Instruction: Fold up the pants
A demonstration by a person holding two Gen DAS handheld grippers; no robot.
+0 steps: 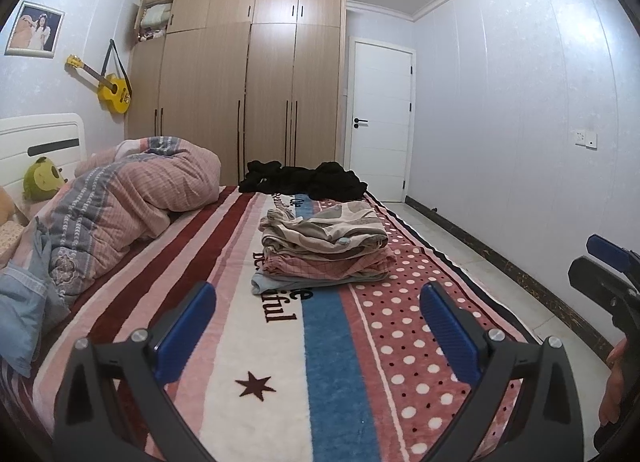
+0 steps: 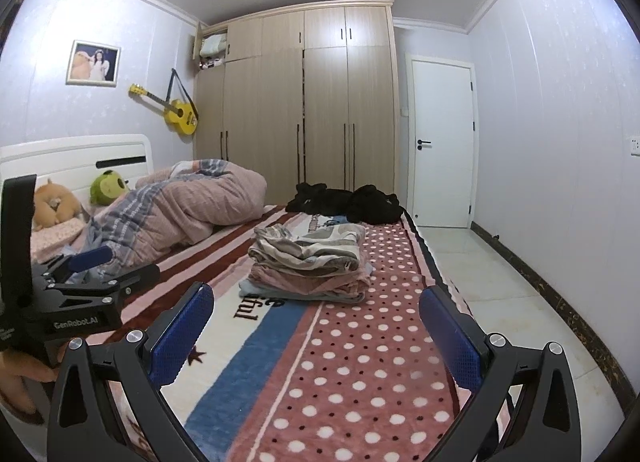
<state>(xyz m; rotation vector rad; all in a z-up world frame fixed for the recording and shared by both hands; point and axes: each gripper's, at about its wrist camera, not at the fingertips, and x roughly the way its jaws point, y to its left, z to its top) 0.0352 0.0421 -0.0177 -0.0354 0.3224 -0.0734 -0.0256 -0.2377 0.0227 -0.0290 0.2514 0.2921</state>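
Evenly and rather dimly lit from overhead, with a cool bluish cast and soft glare on the wardrobe doors (image 2: pixel 324 38) toward 12 o'clock and on the floor tiles (image 2: pixel 492 274) at 3 o'clock. Heavily bowed by the fisheye, with straight wall lines curving and black vignette at every corner. Sharp mid-frame, slightly soft and noisy toward the rim; only faint shadows under the folded clothes stack (image 1: pixel 326 250).

A home bedroom: bed (image 1: pixel 256 342), wooden wardrobe (image 1: pixel 240 78), wall-hung guitar (image 1: pixel 112 92).

Striped, dotted blanket (image 1: pixel 340 342) covers the bed; folded clothes stack (image 1: pixel 324 250) mid-bed, black pants (image 1: pixel 304 180) heaped beyond, quilt (image 1: pixel 132 202) bunched left.
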